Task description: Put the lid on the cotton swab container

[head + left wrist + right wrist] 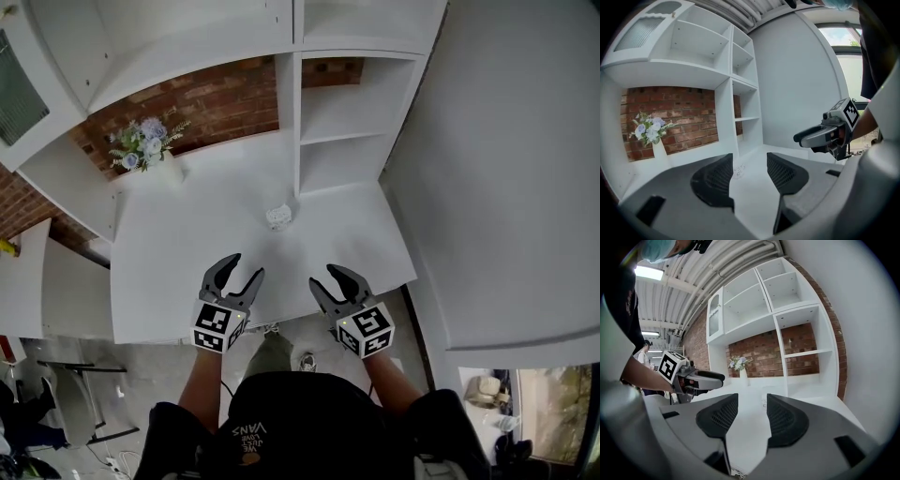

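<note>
On desk (pixel 178 281), small clear container (pixel 279 217), contents unreadable; left gripper (pixel 247 265), right gripper (pixel 323 275) jaws released, empty.

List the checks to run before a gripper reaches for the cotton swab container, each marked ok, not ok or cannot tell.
1. Left gripper open, empty: ok.
2. Right gripper open, empty: ok.
3. Cotton swab container in sight on the table: ok.
4. Lid found: cannot tell, too small to make out.
5. Nothing lies between grippers and container: ok.
6. Flower vase apart from container: ok.
</note>
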`<state>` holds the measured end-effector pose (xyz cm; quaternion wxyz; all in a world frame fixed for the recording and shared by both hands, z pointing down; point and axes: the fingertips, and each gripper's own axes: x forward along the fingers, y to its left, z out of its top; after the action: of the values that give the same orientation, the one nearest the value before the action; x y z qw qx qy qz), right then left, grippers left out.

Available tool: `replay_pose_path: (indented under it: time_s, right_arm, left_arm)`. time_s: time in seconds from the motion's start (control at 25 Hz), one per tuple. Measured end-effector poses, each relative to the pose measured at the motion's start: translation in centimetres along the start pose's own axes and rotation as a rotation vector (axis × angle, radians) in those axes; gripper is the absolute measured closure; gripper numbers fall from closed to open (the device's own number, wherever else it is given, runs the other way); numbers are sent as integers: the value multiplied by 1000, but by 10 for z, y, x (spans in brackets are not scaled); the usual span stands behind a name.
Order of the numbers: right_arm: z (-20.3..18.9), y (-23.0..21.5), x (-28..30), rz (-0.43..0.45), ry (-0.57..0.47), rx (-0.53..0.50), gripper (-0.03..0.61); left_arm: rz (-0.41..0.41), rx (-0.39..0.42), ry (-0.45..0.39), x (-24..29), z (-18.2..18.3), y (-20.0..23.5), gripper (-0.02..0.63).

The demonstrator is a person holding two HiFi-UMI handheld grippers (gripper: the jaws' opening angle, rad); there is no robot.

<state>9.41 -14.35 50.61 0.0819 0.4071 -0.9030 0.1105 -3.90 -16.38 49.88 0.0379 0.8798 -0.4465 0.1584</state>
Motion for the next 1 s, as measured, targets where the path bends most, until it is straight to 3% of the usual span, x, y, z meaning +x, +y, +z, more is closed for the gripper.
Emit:
replay_pose_path:
  time_s: [0.4,1.0]
  right_arm:
    - [0,-36,66,-7,46,-20,410]
    - [-45,-77,147,-12,120,-9,410]
  left_arm:
    - [-63,126,77,58,-2,42,399]
    - [-163,250,159,118,-20,78,380]
